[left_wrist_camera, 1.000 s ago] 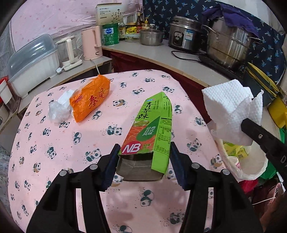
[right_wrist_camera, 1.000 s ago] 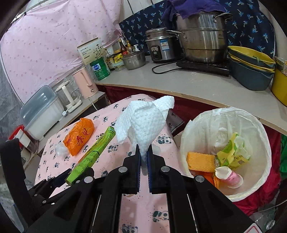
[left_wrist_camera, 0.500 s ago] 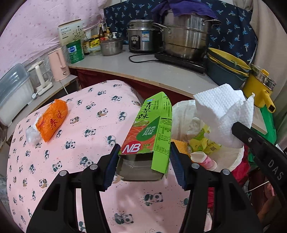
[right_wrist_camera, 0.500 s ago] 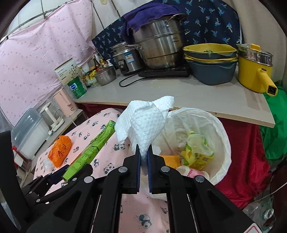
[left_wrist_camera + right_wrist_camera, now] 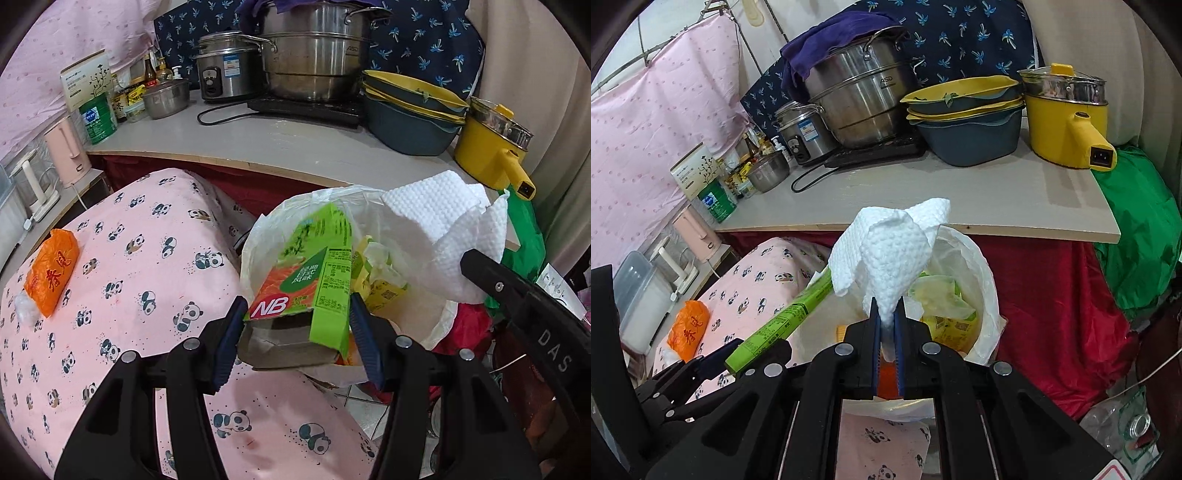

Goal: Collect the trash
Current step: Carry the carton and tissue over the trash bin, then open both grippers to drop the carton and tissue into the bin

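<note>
My left gripper (image 5: 297, 325) is shut on a green and orange snack box (image 5: 314, 269) and holds it over the near rim of the white-lined trash bin (image 5: 266, 229). The box also shows in the right wrist view (image 5: 783, 325). My right gripper (image 5: 887, 321) is shut on a crumpled white paper towel (image 5: 894, 254) and holds it above the bin (image 5: 982, 280). The towel also shows in the left wrist view (image 5: 443, 236). The bin holds yellow and green wrappers (image 5: 942, 306). An orange snack bag (image 5: 51, 269) lies on the pink panda tablecloth (image 5: 147, 266) at the left, with a small clear wrapper (image 5: 24, 308) beside it.
A counter (image 5: 923, 195) behind the bin carries steel pots (image 5: 860, 96), stacked basins (image 5: 967, 125), a yellow electric pot (image 5: 1067, 110) and a rice cooker (image 5: 225, 74). A red cloth (image 5: 1052, 295) and a green bag (image 5: 1137, 229) hang at the right. A pink kettle (image 5: 68, 155) stands at left.
Both grippers have swung right, from over the table to over the trash bin, still holding the box and the paper towel. The orange bag stays on the table.
</note>
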A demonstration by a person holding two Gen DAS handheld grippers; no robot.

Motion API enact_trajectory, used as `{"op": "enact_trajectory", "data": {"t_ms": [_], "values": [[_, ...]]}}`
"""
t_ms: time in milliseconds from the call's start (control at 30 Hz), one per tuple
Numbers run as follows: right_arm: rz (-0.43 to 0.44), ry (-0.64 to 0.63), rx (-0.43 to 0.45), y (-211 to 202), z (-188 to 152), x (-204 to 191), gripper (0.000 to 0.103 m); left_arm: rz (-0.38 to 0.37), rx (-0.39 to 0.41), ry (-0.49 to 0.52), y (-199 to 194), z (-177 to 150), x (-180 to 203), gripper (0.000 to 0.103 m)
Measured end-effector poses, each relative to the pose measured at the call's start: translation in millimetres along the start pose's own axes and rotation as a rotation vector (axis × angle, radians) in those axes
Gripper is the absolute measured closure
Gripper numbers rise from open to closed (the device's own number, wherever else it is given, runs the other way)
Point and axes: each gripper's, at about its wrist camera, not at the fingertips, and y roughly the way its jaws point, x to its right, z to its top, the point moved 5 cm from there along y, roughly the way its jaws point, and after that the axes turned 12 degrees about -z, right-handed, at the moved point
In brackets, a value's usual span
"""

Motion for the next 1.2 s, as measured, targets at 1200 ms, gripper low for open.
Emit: {"op": "enact_trajectory", "data": {"t_ms": [1200], "values": [[0.048, -0.09, -0.031, 19.0, -4.9, -63.4, 0.078, 0.115, 0.059, -0.171, -19.3, -5.2, -87.3, 0.033]]}}
